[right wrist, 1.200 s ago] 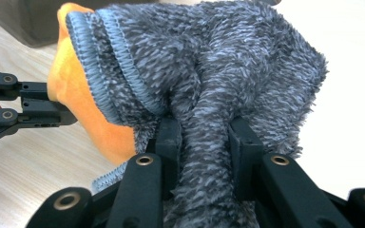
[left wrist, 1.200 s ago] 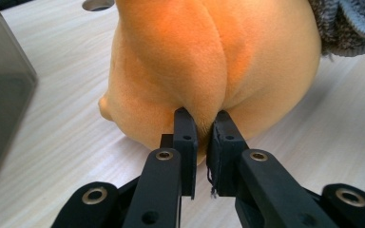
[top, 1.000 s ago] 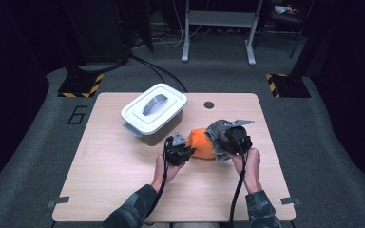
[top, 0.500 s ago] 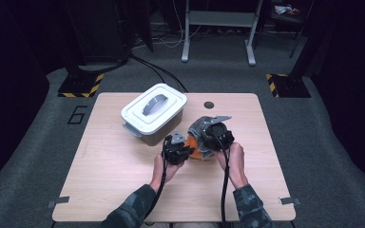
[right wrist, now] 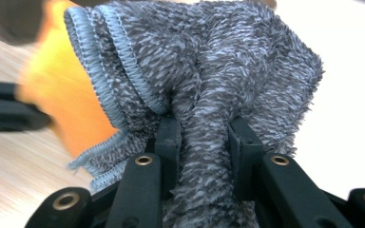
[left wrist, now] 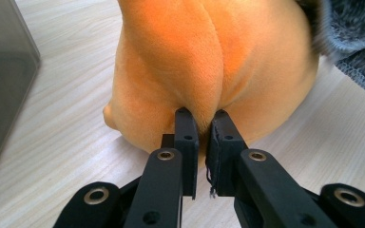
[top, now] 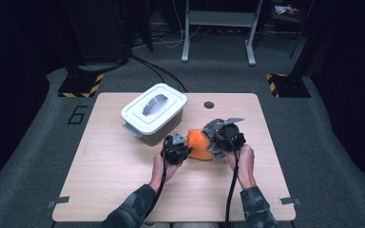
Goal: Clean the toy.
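We pinch the orange cloth (left wrist: pixel 209 61) in the left gripper (left wrist: pixel 200 137) jaws and clamp the grey cloth (right wrist: pixel 218 71) in the right gripper (right wrist: pixel 203 142) over the bench (top: pixel 123 190).

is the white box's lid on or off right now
On. In the high view the white lid sits flat over the grey box, covering its whole top, with its grey handle on top.

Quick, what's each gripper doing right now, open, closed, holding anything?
Left gripper: closed, pinching a fold of the orange plush toy.
Right gripper: closed on a bunched fold of the grey cloth.
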Available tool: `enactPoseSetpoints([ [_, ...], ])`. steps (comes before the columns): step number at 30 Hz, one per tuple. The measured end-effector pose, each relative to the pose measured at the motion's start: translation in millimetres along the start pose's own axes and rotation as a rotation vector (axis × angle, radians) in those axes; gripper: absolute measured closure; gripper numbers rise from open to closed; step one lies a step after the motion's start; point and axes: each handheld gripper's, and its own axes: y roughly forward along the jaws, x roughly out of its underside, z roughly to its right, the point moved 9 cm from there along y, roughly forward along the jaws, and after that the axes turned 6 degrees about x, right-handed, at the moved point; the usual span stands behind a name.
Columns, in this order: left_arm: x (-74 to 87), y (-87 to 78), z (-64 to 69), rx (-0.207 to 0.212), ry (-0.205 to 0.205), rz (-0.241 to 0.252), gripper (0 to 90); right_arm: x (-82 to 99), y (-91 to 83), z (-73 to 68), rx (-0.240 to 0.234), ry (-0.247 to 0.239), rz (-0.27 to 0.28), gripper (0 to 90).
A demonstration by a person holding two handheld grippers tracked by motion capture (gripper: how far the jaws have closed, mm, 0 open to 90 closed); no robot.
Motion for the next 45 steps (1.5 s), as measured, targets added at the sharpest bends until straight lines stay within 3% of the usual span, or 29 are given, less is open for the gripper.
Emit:
enactPoseSetpoints([
  [4,-0.5,1.8,1.0,-0.001,-0.001,0.005,83.6,16.1,10.6,16.4,-0.001,0.044,-0.032,70.1],
  [9,0.7,1.2,-1.4,0.0,-0.008,-0.003,83.6,31.2,23.9,26.5,0.004,0.08,-0.074,70.1],
  [10,0.7,1.3,-1.8,0.006,-0.014,0.002,83.5,35.6,26.4,26.3,-0.004,0.108,-0.1,70.1],
  [12,1.4,1.3,-2.8,0.008,-0.025,0.003,83.5,42.4,33.1,28.6,-0.007,0.118,-0.118,70.1],
  [19,1.8,1.4,-2.4,0.018,-0.036,0.005,83.5,57.1,50.8,27.9,-0.035,0.125,-0.154,70.1],
  [24,1.7,0.5,-2.8,0.02,-0.042,0.01,83.4,54.0,39.4,35.3,-0.009,0.133,-0.154,70.2],
  [29,0.7,0.9,-1.8,0.021,-0.04,0.016,83.4,31.7,7.2,42.6,0.013,0.11,-0.059,70.2],
  [32,0.5,0.8,-1.2,0.023,-0.04,0.014,83.4,11.2,-15.4,31.3,-0.014,0.096,0.001,70.1],
  [34,0.3,0.9,-0.8,0.022,-0.039,0.015,83.4,-6.4,-28.5,14.0,-0.054,0.048,0.051,70.1],
  [36,0.2,0.5,-0.6,0.024,-0.031,0.008,83.4,-17.0,-33.4,-3.2,-0.075,0.001,0.061,70.0],
  [42,-1.5,1.4,1.7,0.022,-0.033,0.012,83.4,-29.7,-19.0,-45.7,-0.115,-0.094,0.039,69.9],
  [45,-0.6,1.5,0.2,0.029,-0.044,0.01,83.3,-26.3,-7.4,-52.0,-0.092,-0.12,0.022,70.0],
])
